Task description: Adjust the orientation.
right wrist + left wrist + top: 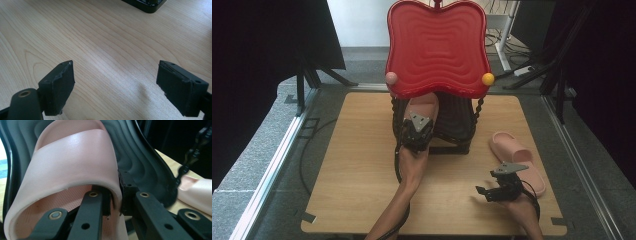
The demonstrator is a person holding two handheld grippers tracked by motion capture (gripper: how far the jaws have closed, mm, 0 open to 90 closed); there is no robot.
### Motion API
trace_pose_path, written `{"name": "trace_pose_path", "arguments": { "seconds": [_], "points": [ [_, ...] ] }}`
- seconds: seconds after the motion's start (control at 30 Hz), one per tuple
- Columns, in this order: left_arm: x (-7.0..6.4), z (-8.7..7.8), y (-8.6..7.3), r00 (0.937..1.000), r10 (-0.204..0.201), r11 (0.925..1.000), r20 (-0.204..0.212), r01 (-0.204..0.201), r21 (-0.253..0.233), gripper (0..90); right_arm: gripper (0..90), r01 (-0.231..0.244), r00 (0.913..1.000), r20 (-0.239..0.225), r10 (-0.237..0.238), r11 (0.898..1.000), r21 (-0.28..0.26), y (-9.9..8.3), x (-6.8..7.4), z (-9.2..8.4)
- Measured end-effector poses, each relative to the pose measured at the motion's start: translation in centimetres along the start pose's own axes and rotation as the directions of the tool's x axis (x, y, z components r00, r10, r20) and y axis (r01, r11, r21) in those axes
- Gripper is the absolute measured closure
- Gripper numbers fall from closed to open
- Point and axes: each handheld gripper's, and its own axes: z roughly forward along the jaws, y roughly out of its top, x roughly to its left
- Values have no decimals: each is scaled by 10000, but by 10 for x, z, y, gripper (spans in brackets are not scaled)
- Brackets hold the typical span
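The left gripper (116, 200) pinches one slipper's (75, 162) strap edge; that thin hold could slip inside the rack (457, 125). The right gripper's (115, 85) jaws hang wide over the surface (100, 37).

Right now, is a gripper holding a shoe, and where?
Yes. The left gripper pinches the pink slipper by the edge of its strap. The right gripper is open, holding nothing.

- The left gripper (115, 195) pinches the strap of a pink slipper (75, 157).
- A second slipper (197, 192), apparently, lies at the table's (170, 162) right.
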Motion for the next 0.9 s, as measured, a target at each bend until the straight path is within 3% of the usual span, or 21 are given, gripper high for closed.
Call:
{"name": "trace_pose_path", "arguments": {
  "seconds": [0.33,0.47,0.6,0.67,0.77,0.9],
  "points": [
    [3,22,12,9965,-361,9988,-756,385,308,794,149,16,10000,34,-16,10000,-3,0,-1,-1],
    [5,28,12,9966,-108,9977,-812,162,665,760,149,40,10000,11,-40,10000,20,-1,-1,0],
    [7,32,12,9986,89,9938,-529,-29,1112,648,149,59,10000,21,-59,10000,14,0,0,0],
    [7,32,12,9990,159,9937,-418,-112,1112,587,149,87,10000,26,-87,10000,4,0,0,-1],
    [5,29,12,9998,-86,9934,-156,103,1143,456,149,80,10000,26,-80,10000,8,0,-1,-1],
    [4,24,10,9994,284,9905,193,-307,1338,383,149,76,10000,20,-76,10000,10,0,0,-1]
  ]
}}
